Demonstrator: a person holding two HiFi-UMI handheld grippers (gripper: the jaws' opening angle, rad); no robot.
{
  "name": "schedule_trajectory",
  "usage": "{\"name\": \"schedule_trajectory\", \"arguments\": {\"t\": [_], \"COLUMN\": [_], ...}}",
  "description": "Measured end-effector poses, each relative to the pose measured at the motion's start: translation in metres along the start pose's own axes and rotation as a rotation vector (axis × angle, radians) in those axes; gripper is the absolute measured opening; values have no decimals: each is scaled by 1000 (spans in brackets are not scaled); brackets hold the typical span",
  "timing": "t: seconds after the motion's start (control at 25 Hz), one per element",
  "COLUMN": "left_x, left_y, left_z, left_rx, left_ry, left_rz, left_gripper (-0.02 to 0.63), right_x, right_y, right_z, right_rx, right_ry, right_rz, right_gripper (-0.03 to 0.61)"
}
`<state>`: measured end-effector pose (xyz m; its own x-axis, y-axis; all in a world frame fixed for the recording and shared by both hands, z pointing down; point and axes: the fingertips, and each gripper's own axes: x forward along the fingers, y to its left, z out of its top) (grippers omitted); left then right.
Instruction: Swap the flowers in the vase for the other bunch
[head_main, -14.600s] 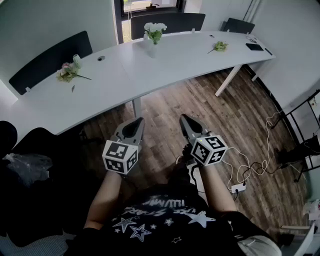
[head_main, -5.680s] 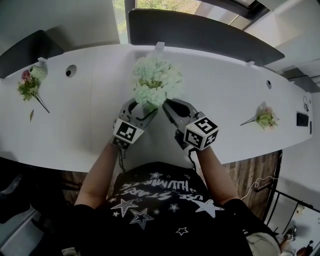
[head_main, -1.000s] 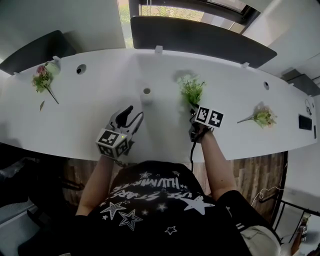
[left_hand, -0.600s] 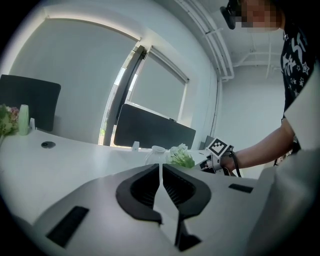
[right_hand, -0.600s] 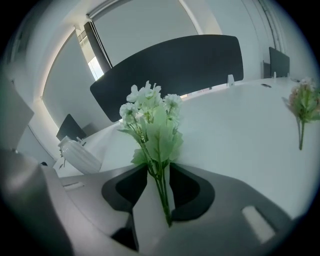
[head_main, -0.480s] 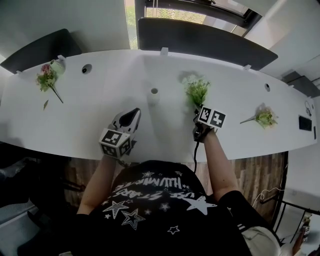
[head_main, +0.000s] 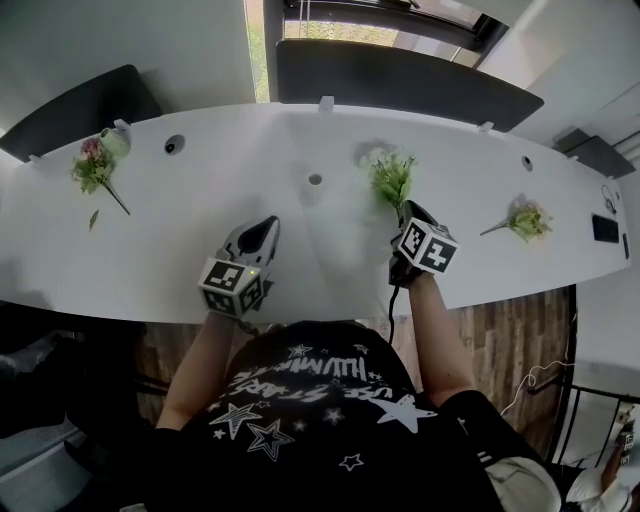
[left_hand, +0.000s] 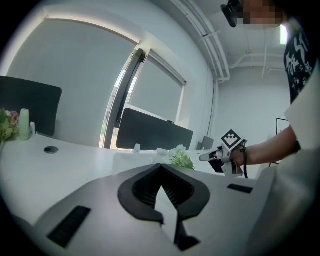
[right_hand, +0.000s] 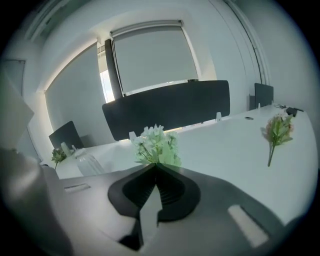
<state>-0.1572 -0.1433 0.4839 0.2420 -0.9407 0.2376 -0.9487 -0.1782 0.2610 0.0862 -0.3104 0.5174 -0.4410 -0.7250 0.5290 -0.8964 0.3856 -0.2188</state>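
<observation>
A small clear vase (head_main: 315, 186) (right_hand: 90, 162) stands empty on the white table (head_main: 180, 230). To its right a white-and-green bunch (head_main: 388, 176) (right_hand: 157, 145) (left_hand: 180, 158) lies on the tabletop. My right gripper (head_main: 409, 209) (right_hand: 155, 165) (left_hand: 202, 158) hovers just short of the bunch's stem end. Its jaws have just been closing and now meet with nothing between them. My left gripper (head_main: 269, 223) (left_hand: 161, 165) is shut and empty, in front of the vase and to its left. A pink bunch (head_main: 93, 166) (right_hand: 58, 155) lies at the far left.
Another small bunch (head_main: 524, 218) (right_hand: 277, 131) lies at the table's right. Dark divider panels (head_main: 400, 82) line the far edge, with a window behind. A cable hole (head_main: 174, 146) sits left of the vase. The near table edge runs just under both hands.
The left gripper's jaws, apart a second ago, have come together. The right gripper, which stood steeply on the bunch's stems, has lifted and levelled out, leaving the bunch on the table.
</observation>
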Motion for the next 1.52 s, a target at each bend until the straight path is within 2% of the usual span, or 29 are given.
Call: {"name": "schedule_trajectory", "arguments": {"t": [0.2, 0.32, 0.48, 0.8, 0.96, 1.16, 1.36, 1.52], "left_x": [-5, -8, -14, -18, -11, 6, 35, 66], "left_y": [1, 0, 3, -20, -45, -86, -127, -157], "left_z": [-3, -10, -11, -22, -29, -26, -12, 1], "left_rx": [30, 46, 30, 60, 90, 122, 145, 168], "left_ry": [22, 63, 44, 71, 87, 92, 74, 57], "left_rz": [-40, -62, -77, -233, -327, -423, -477, -495], "left_gripper": [6, 6, 6, 8, 7, 8, 8, 8], "right_x": [-22, -35, -52, -113, -143, -173, -185, -181], "right_y": [38, 54, 74, 75, 54, 10, -34, -68], "right_z": [9, 5, -4, -38, -59, -65, -63, -53], "right_rx": [29, 40, 51, 110, 160, 209, 232, 245], "right_ry": [-60, -71, -79, -119, -134, -159, -175, -184], "right_rz": [89, 103, 115, 6, -78, -170, -210, -203], "right_gripper": [3, 3, 3, 3, 3, 3, 3, 3]}}
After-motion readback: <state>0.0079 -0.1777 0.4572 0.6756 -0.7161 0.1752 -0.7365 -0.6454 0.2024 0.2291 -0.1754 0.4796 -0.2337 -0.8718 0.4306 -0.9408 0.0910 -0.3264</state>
